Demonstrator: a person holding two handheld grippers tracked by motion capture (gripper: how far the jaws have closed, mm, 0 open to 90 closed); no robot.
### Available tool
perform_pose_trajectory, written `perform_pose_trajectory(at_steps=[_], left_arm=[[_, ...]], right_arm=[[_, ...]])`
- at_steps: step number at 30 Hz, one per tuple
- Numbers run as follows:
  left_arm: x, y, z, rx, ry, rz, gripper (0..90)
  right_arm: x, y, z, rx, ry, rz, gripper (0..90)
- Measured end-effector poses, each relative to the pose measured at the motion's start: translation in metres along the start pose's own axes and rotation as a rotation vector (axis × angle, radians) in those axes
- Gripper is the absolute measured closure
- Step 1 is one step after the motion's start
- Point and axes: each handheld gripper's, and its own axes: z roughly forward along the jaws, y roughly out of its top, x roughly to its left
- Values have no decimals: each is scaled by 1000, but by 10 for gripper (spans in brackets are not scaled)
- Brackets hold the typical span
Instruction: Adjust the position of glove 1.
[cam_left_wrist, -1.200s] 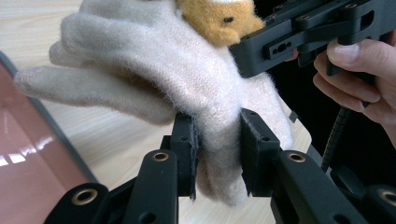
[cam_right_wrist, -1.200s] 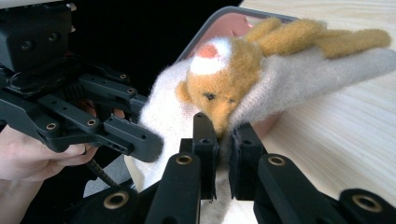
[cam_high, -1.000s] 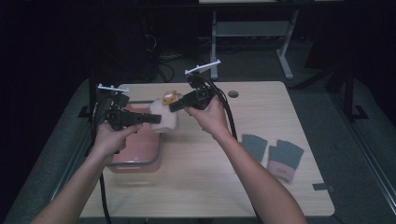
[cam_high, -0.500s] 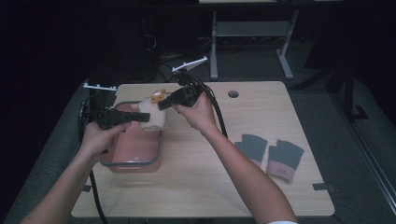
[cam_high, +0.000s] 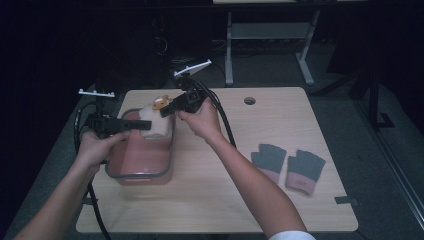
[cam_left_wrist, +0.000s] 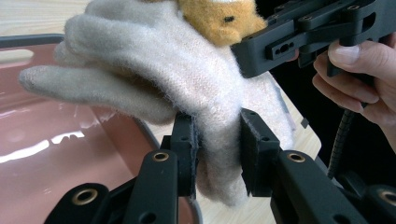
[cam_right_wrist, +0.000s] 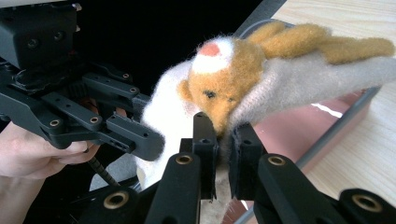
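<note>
Both grippers have hold of the same thing: a fuzzy cream mitten (cam_high: 152, 121) with a little orange plush bear face (cam_right_wrist: 219, 88) on it, lifted over the far end of a pinkish-red bin (cam_high: 142, 160) with a grey rim. The bin sits near the left edge of the tabletop (cam_high: 280, 125), toward the far-left corner. The left gripper (cam_left_wrist: 217, 154) has its jaws pressed into a thick fold of the cream knit, which bulges between the pads. The right gripper (cam_right_wrist: 223, 156) has its jaws nearly together, pinching a thinner fold just under the bear's chin. In the high view the two grippers meet at the mitten from opposite sides. Well apart from all this, near the right edge of the tabletop, a pair of grey fingerless gloves (cam_high: 287, 162) with pink cuffs lies flat, side by side.
</note>
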Motion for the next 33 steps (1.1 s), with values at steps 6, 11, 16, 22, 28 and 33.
perform_pose_trajectory(at_steps=[6, 11, 16, 22, 28, 33], left_arm=[[8, -3, -4, 8, 17, -5, 698], [14, -5, -6, 13, 24, -15, 698], [20, -8, -8, 23, 31, -24, 698], [30, -15, -11, 32, 43, -55, 698], [39, -23, -10, 50, 59, -75, 698], [45, -28, -9, 66, 75, -85, 699]], right_arm=[[-1, 2, 12, 13, 13, 12, 829], [-3, 3, 21, 15, 26, 18, 829], [-5, 4, 30, 27, 36, 34, 829], [-8, 3, 44, 47, 49, 41, 829], [-10, 1, 59, 72, 53, 52, 828], [-15, -2, 70, 81, 57, 62, 828]])
